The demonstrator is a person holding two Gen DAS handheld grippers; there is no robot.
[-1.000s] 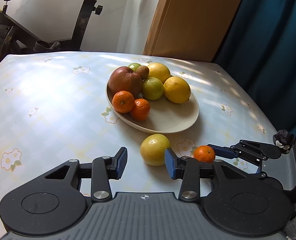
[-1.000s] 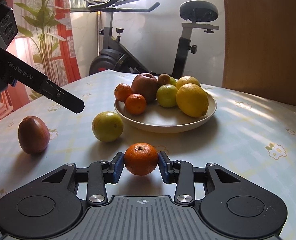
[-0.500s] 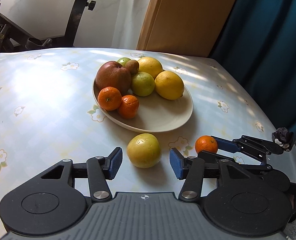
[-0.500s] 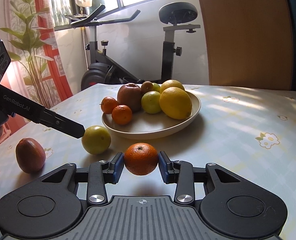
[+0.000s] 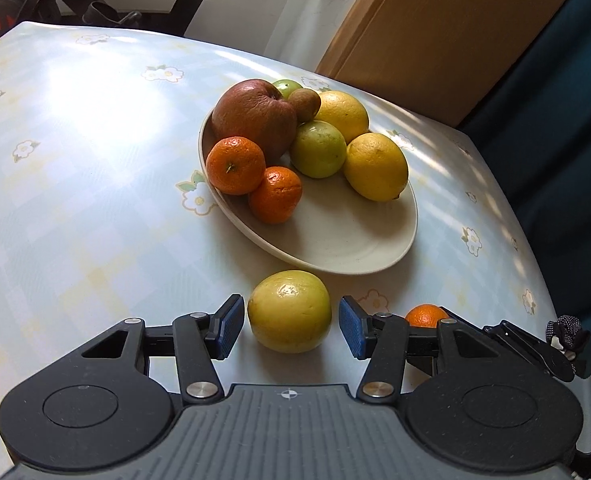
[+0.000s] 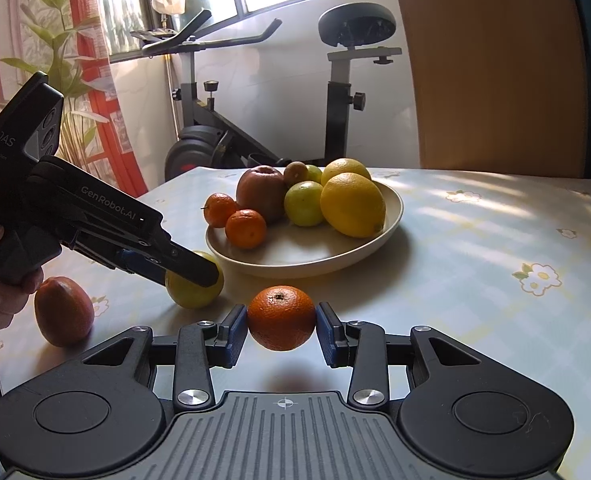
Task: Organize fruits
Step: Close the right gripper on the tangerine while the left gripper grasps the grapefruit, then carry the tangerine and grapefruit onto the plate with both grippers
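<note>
Shallow beige plate (image 5: pixel 375 256): seven fruits in. Your right gripper (image 6: pixel 281 330) clamps a small orange mandarin (image 6: pixel 281 318); left gripper (image 5: pixel 289 326) wide around round yellow-green citrus (image 5: pixel 289 311). Red-brown fruit (image 6: pixel 63 312) remains.

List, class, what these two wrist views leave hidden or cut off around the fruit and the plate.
- Tangerine, left wrist view: only its top shows; the left gripper's right finger covers the rest.
- Yellow-green fruit, right wrist view: the left gripper's body crosses it, hiding the pads.
- Small green fruit on the plate: mostly behind the red apple.
- Red fruit: outside the left wrist view.
</note>
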